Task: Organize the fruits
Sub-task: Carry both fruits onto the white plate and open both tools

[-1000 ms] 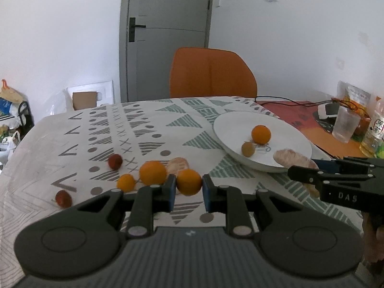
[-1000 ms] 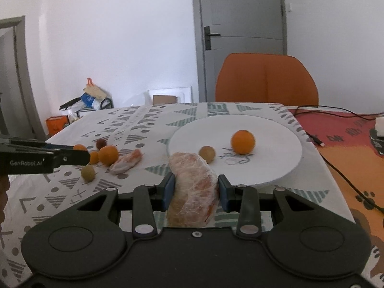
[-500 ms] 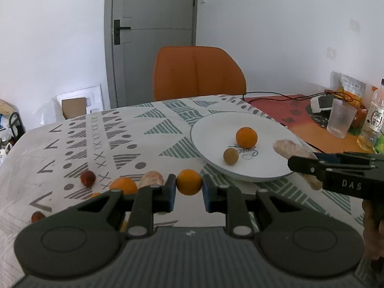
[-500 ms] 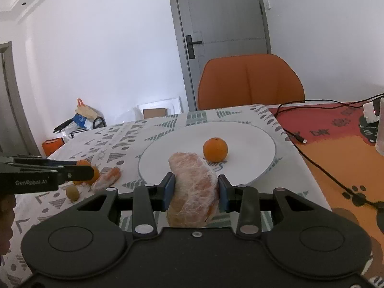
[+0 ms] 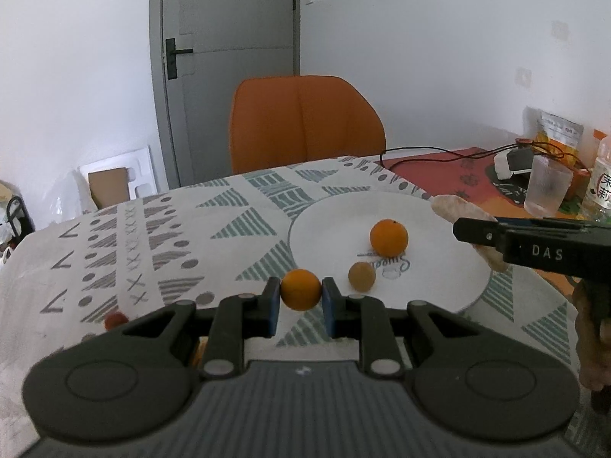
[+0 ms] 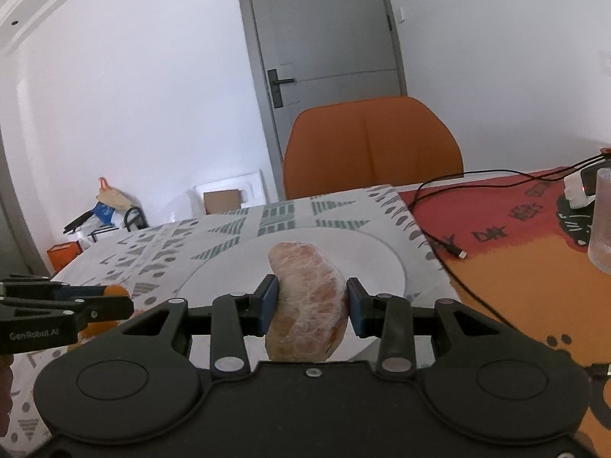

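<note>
White plate (image 5: 328, 221), two fruits (image 5: 388, 237)

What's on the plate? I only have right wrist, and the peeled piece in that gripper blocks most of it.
Observer: Two fruits lie on the plate: an orange and, nearer the camera, a smaller brown fruit.
Operator: The left gripper is side-on for me. Is it holding anything?
Observer: Yes. The left gripper is shut on a small orange, clamped between both pads.
Operator: Any loose fruit on the cloth?
Observer: One red fruit on the patterned cloth, half hidden behind the left gripper's body.
</note>
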Demonstrator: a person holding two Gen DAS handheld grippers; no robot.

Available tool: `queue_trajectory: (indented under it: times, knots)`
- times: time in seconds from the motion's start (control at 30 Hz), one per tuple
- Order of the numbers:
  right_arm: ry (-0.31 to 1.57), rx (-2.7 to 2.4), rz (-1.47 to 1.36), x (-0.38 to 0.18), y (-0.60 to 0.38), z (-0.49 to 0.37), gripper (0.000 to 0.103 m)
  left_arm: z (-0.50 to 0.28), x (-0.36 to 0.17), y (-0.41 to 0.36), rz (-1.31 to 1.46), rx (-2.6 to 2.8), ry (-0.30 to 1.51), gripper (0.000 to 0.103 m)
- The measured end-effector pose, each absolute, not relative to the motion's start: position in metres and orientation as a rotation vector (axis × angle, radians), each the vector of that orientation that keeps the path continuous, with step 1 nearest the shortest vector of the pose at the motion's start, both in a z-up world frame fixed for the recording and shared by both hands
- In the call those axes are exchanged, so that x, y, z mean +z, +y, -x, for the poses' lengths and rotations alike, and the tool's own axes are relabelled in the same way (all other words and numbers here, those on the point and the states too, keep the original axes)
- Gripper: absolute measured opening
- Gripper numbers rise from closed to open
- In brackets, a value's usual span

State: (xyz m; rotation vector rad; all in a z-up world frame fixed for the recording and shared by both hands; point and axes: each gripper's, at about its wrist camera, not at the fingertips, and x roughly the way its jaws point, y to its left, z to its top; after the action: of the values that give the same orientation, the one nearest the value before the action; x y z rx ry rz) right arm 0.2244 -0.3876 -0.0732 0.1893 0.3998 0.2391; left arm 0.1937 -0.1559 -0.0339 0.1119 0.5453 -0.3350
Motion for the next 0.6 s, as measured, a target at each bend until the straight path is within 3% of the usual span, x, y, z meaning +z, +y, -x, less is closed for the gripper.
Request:
queue_trajectory:
  times: [0.2,0.6]
  knots:
    - [0.391,0.203,-0.227,-0.075,-0.391,-0.234,0.042,-0.212,-0.034,-0.166,-0.108,-0.347,0.546,0.022]
    - [0.414,0.209,-0.211,-0.085,-0.38,-0.214,0.043,-0.234,-0.04,-0.187,-0.11,-0.411,0.57,0.022]
